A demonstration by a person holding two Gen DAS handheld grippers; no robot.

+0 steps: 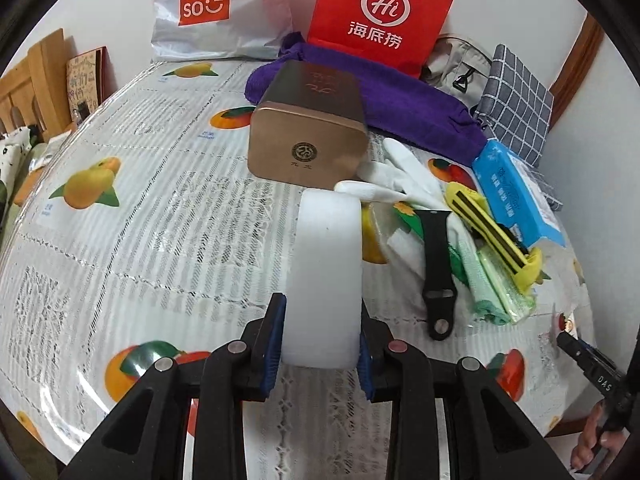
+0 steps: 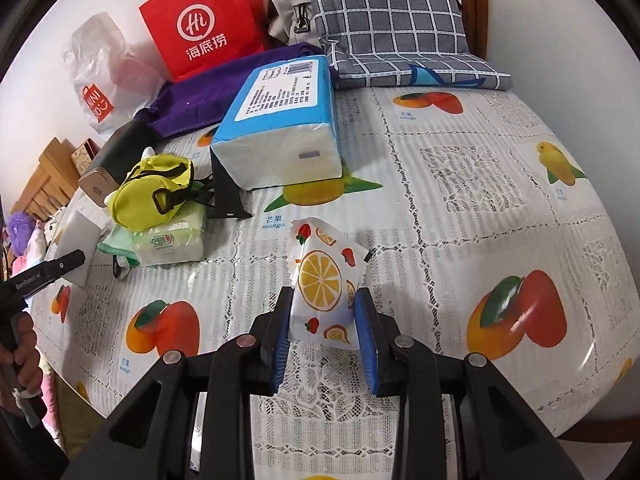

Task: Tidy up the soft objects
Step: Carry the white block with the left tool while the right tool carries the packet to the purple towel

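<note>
My left gripper point(image 1: 322, 334) is shut on a white foam sponge block point(image 1: 328, 272), which stands up between the blue pads above the tablecloth. My right gripper point(image 2: 324, 334) is shut on a small tissue pack printed with lemon slices and strawberries point(image 2: 324, 280), held just over the table. The white block point(image 2: 78, 224) and the left gripper's tip point(image 2: 60, 268) show at the left edge of the right wrist view. The right gripper's tip point(image 1: 580, 354) shows at the right edge of the left wrist view.
On the fruit-print tablecloth point(image 1: 140, 216) lie a bronze tin box point(image 1: 310, 132), white gloves point(image 1: 400, 176), a black watch strap point(image 1: 436, 268), a yellow pouch point(image 2: 154, 194), green wipes point(image 2: 170, 242), a blue tissue pack point(image 2: 284, 124), a purple towel point(image 1: 400, 100), a checked cushion point(image 2: 392, 28) and two bags point(image 1: 380, 12).
</note>
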